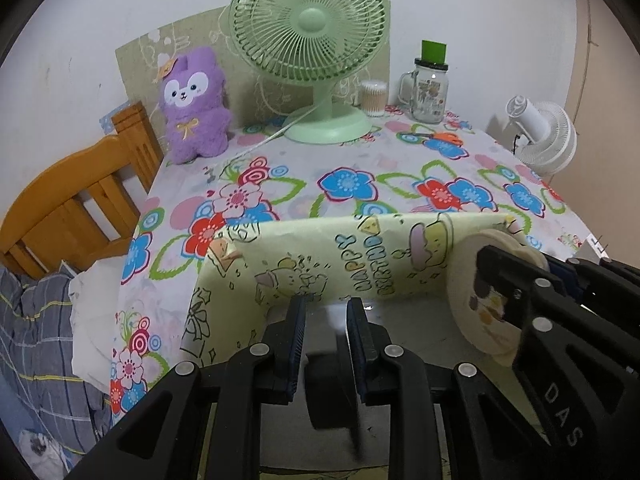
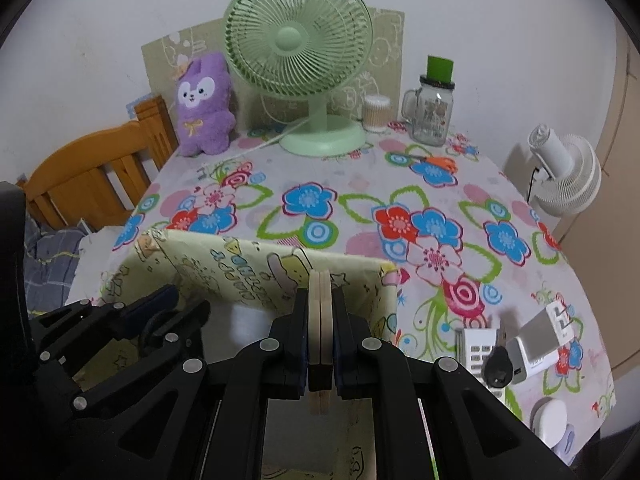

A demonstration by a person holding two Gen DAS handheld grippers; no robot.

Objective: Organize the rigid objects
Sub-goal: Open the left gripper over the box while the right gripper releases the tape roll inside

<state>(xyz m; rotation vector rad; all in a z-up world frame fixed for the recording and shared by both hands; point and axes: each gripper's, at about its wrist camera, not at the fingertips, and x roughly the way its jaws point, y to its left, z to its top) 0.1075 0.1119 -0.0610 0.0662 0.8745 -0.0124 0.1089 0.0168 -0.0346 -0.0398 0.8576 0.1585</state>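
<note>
Mid-delivery: right gripper (image 2: 321, 320) clamped on two round coasters (image 2: 320, 308) held edge-up over the yellow paper-wrapped box (image 2: 224, 264) at the table (image 2: 360, 184) edge. Left gripper (image 1: 326, 320) slightly parted, nothing between. Next: lower into box, then release.

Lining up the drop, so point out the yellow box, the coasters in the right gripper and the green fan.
yellow box (image 2: 224, 268): right wrist view, inner back wall.
coasters (image 2: 320, 320): right wrist view, top edges.
green fan (image 1: 310, 20): left wrist view, centre hub.
</note>
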